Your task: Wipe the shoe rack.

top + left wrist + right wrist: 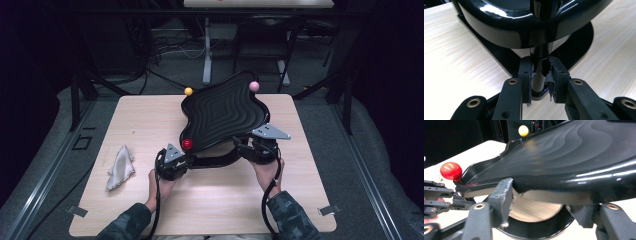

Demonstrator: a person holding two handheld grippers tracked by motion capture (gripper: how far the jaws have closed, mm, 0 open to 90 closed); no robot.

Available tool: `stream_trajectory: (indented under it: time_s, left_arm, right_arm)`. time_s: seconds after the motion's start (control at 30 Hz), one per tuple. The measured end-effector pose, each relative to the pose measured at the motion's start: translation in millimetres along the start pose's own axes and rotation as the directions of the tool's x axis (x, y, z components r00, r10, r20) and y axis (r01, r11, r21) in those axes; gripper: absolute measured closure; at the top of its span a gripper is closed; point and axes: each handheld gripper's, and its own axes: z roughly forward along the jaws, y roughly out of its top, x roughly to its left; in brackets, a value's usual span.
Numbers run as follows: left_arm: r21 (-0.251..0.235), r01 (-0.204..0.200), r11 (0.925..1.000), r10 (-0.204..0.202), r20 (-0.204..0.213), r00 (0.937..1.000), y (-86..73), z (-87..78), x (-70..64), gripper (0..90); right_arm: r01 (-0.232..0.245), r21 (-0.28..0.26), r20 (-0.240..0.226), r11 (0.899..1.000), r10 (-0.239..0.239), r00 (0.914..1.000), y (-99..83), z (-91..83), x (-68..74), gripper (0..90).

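Observation:
A glossy black wavy tray (225, 112) stands tilted on a black stand at the middle of the table. Small balls sit at its corners: red (187, 144), yellow (188, 91) and pink (254, 86). My left gripper (190, 161) is shut on the stand's thin black post (539, 75), just above the curved base (579, 37). My right gripper (244, 146) sits at the tray's near right edge. Its jaws stand wide apart under the tray's rim (564, 182), the left pad (504, 192) touching the underside. The red ball (451, 171) and yellow ball (523, 130) show beyond.
A crumpled grey cloth (120, 167) lies on the light wooden table (220, 205) at the near left. Dark floor, cables and a table leg (206, 50) lie beyond the far edge. The person's forearms come in from the bottom.

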Motion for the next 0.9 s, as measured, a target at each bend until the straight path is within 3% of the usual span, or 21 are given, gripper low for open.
stream_trajectory:
  time_s: [0.17, 0.23, 0.33, 0.53, 0.67, 0.9]
  left_arm:
    - [-0.012, -0.003, 0.9999, 0.003, 0.004, 1.0, -1.0, 0.5, -2.8, 74.2]
    - [-0.012, -0.006, 0.9999, 0.006, 0.001, 1.0, -1.4, 0.3, -4.1, 74.2]
    - [-0.014, 0.001, 0.9999, -0.001, -0.004, 1.0, -1.7, 0.4, -5.1, 74.2]
    - [-0.017, 0.008, 0.9998, -0.009, -0.009, 0.9999, -1.8, 0.4, -10.2, 74.2]
    - [-0.02, 0.008, 0.9998, -0.008, -0.001, 1.0, -0.3, 2.8, -20.6, 74.0]
    - [-0.026, 0.0, 0.9997, 0.001, 0.021, 0.9998, 5.0, 11.9, -45.1, 73.9]
  right_arm:
    - [-0.01, 0.028, -0.013, 1.0, 0.01, 0.9999, -0.6, 2.7, -0.2, 40.5]
    - [-0.012, 0.036, 0.008, 0.999, 0.012, 0.9999, -1.7, 3.5, 0.6, 35.4]
    - [-0.027, 0.034, 0.031, 0.999, 0.026, 0.9992, -3.6, -0.2, -0.3, 34.7]
    - [-0.016, 0.011, 0.067, 1.0, 0.015, 0.9976, -3.9, -9.6, 1.2, 46.4]
    - [-0.01, 0.024, 0.077, 1.0, 0.008, 0.997, -5.9, -7.5, -0.4, 53.8]
    - [-0.038, 0.031, 0.116, 0.999, 0.034, 0.9926, -8.0, -4.3, -17.1, 55.6]
